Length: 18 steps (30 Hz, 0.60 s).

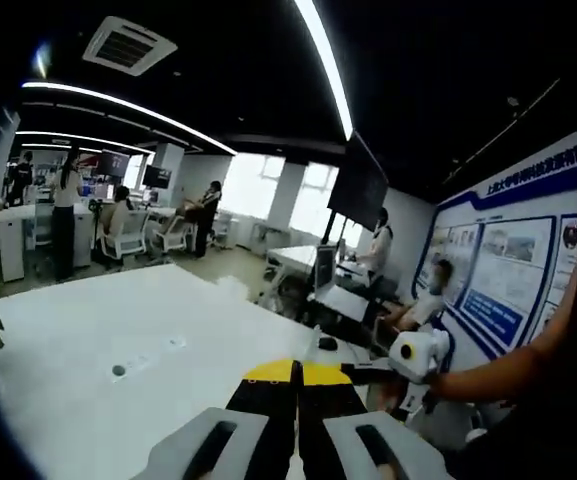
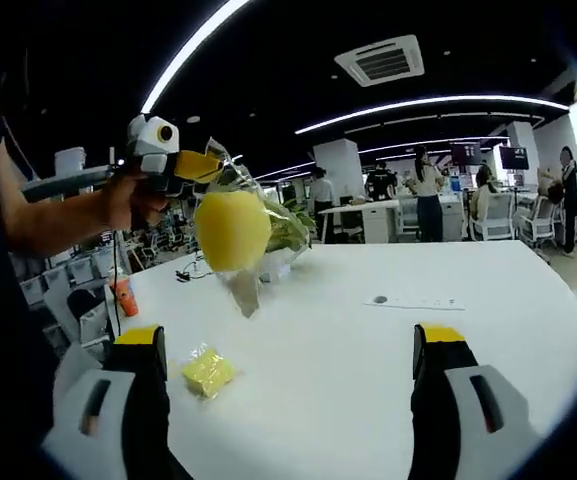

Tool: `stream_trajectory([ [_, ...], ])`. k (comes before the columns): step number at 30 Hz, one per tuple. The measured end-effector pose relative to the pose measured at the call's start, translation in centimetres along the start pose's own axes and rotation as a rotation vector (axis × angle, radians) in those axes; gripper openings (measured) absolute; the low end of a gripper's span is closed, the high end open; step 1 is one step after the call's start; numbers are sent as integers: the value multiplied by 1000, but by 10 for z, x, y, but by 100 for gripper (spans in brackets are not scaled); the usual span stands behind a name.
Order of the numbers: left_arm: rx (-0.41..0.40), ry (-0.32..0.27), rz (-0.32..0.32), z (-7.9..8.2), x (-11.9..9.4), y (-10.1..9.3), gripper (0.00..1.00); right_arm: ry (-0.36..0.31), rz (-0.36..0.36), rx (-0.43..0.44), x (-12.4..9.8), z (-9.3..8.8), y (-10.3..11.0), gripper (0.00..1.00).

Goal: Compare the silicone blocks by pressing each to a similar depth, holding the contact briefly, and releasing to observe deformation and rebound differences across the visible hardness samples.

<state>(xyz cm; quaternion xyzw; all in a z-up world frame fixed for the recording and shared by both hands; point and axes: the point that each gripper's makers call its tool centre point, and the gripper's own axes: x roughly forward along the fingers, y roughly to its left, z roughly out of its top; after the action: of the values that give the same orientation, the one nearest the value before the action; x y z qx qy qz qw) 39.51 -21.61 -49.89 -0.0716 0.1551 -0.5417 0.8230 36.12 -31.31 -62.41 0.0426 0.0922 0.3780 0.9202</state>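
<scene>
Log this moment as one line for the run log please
left gripper: shut on clear bag holding yellow block, lifted | right gripper: open, empty | second yellow block: on white table

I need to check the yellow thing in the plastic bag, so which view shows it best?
The right gripper view: the yellow lump in its clear bag hangs from the left gripper above the white table. The left gripper view has just shut jaws, with no bag visible.

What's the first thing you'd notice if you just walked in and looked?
A big yellow ball-like thing in clear wrap hangs in the air, shut in the left tongs above the white table. A small yellow wrapped block lies on the table by the wide-open right tongs.
</scene>
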Motion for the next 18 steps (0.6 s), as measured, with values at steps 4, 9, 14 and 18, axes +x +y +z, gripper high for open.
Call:
stream_trajectory([
  [4, 10, 6, 5, 4, -7, -1, 0, -6, 24, -23, 3, 11, 1, 96],
  [9, 7, -1, 17, 3, -14, -3, 0, -13, 86, -20, 10, 20, 11, 96],
  [14, -7, -5, 21, -3, -18, -6, 0, -3, 298, 29, 24, 31, 43, 96],
  [18, -16, -2, 19, -5, -18, -10, 0, -35, 356, 60, 37, 44, 48, 96],
])
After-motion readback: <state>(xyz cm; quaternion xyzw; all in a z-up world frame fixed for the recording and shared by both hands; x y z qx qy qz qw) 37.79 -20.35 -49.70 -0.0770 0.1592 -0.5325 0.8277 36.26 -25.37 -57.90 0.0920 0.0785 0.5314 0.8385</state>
